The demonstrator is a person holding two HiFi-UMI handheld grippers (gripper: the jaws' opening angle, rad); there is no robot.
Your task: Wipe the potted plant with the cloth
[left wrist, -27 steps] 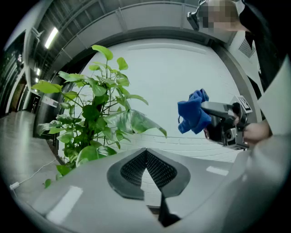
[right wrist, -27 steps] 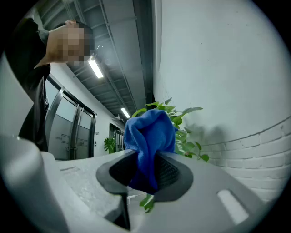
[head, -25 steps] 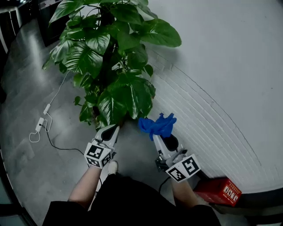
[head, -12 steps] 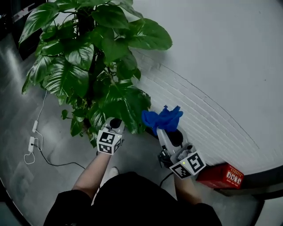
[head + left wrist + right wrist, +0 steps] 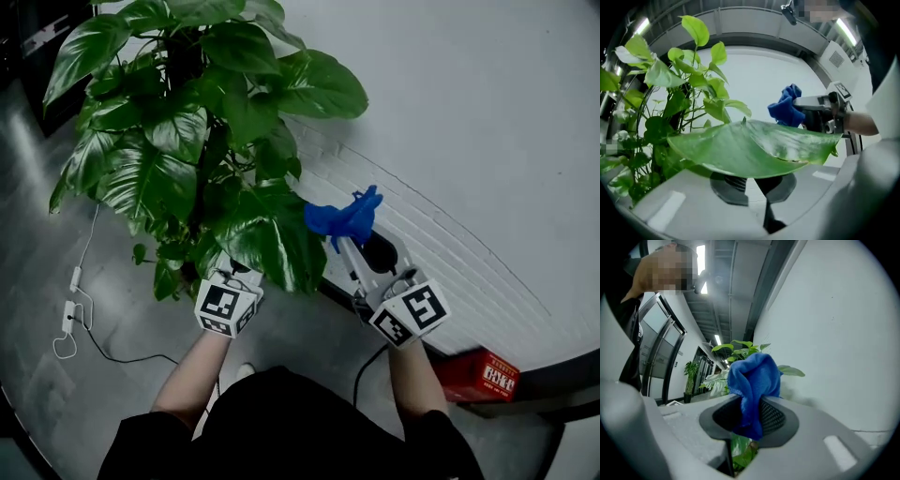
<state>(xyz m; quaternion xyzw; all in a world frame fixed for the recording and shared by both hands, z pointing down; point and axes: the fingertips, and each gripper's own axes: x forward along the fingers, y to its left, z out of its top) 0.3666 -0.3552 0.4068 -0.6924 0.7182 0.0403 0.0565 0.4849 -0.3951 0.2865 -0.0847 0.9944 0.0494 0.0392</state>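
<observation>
Presently on record, one moment of a leaf-wiping job, items listed with the reason for each placement.

Item: tall green potted plant (image 5: pixel 178 131) with broad glossy leaves. It stands on the grey floor (image 5: pixel 37 272) close to the white wall (image 5: pixel 487 141). Its pot is hidden under the foliage.

Item: one large lower leaf (image 5: pixel 750 147), lying nearly flat. It spreads sideways across the left gripper's view, upper face exposed, so it is likely the surface chosen for wiping.

Item: left gripper (image 5: pixel 754 185), jaws pressed together. The leaf lies just over its tips. Probably it is set underneath as a backing, so the leaf will not sag under pressure. Whether the pads nip the leaf's edge cannot be told.

Item: crumpled blue cloth (image 5: pixel 342 216), pinched in the right gripper (image 5: pixel 349 246). A bunched wad stands proud of the jaws, giving a soft face to meet the leaf before any hard part does. It hangs beside the leaf's right edge, near but apart, not yet on it.

Item: red box (image 5: pixel 483 375) at the wall's foot, and a white cable (image 5: pixel 70 314) on the floor. Both lie well apart from the work and are uninvolved.
</observation>
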